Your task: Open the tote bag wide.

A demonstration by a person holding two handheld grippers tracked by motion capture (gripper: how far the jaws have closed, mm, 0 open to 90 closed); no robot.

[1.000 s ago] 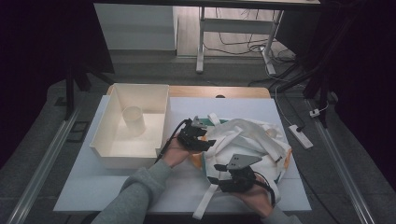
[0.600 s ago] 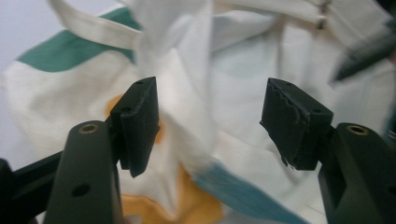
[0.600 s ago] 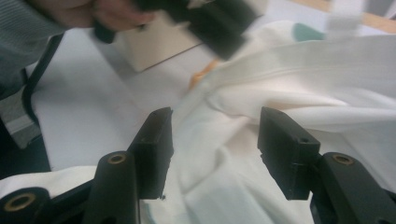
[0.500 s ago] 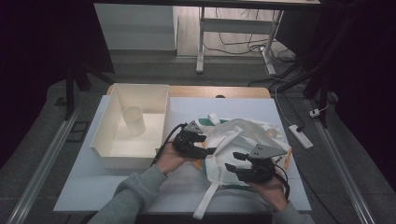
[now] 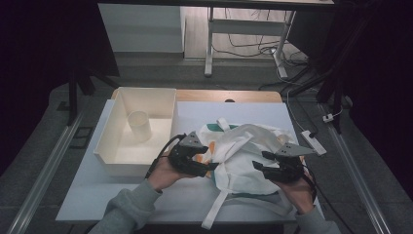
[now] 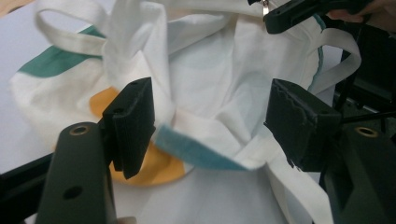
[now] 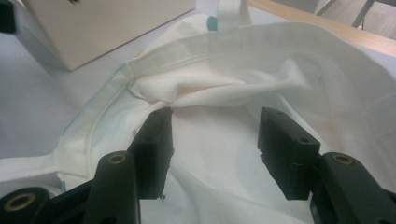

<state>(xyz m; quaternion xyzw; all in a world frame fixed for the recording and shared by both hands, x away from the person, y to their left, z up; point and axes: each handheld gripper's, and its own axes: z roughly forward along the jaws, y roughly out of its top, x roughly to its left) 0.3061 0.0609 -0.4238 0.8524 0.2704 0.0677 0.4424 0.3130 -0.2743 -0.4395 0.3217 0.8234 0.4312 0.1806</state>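
1. Handling the tote bag (image 5: 243,146), crumpled mid-surface (image 5: 87,195) beside the bin (image 5: 146,97): your left claw (image 5: 207,163) has just been opening, cloth between the jaws, unpinched.
2. Right claw (image 5: 260,163) gapes over the fabric, holding nothing.
3. Next, probably pinch the rim and spread.

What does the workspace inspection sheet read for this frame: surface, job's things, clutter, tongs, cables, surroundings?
Surface: white table top, wooden strip at the far edge.
Job's things: crumpled white cloth bag with green trim and an orange patch, straps loose.
Clutter: cream bin holding a cup; white power strip at the right edge.
Tongs: left tongs have just been opening over the bag's folds; right tongs open above the cloth.
Cables: one trails from the left tongs; more on the floor.
Surroundings: dark room, desk legs behind.
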